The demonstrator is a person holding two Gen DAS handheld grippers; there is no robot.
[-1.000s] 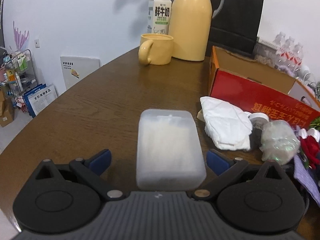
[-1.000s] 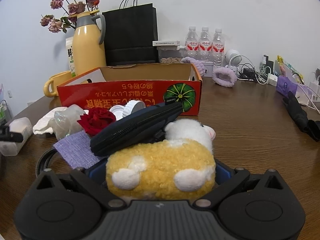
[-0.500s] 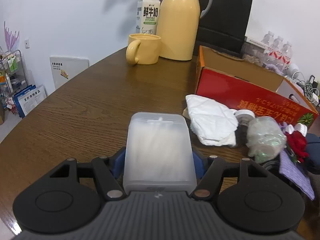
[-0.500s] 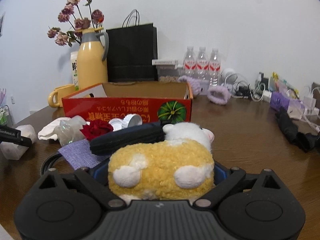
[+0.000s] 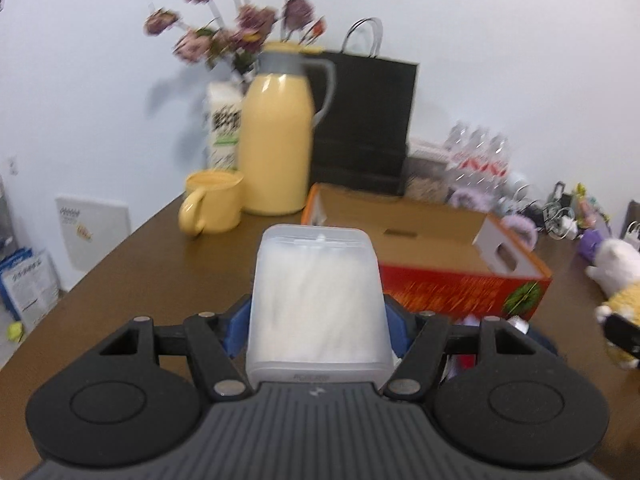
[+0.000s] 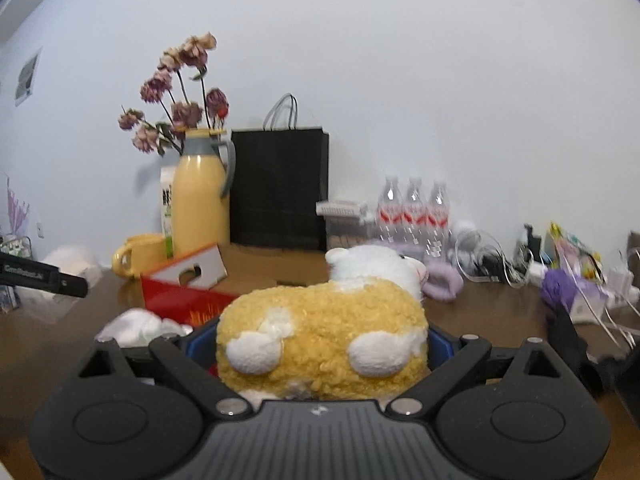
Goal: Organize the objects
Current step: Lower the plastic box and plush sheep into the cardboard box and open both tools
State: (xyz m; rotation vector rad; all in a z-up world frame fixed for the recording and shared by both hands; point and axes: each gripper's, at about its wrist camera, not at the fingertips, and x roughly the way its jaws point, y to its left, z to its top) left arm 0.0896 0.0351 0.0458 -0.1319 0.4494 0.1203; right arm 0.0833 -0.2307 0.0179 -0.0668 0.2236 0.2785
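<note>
Left gripper (image 5: 318,316) clamps the frosted translucent plastic box (image 5: 318,300) by its sides, carried clear of the brown wooden table (image 5: 132,280); likely bound for the open red cardboard carton (image 5: 460,292) just beyond. Right gripper (image 6: 322,340), jaws wide, squeezes the yellow-and-white plush toy (image 6: 324,332) at its flanks, raised above the table; probably headed the same way.

Wood table (image 5: 132,276) w/ mug (image 5: 214,207), jug (image 5: 276,148), red box (image 5: 460,280).
</note>
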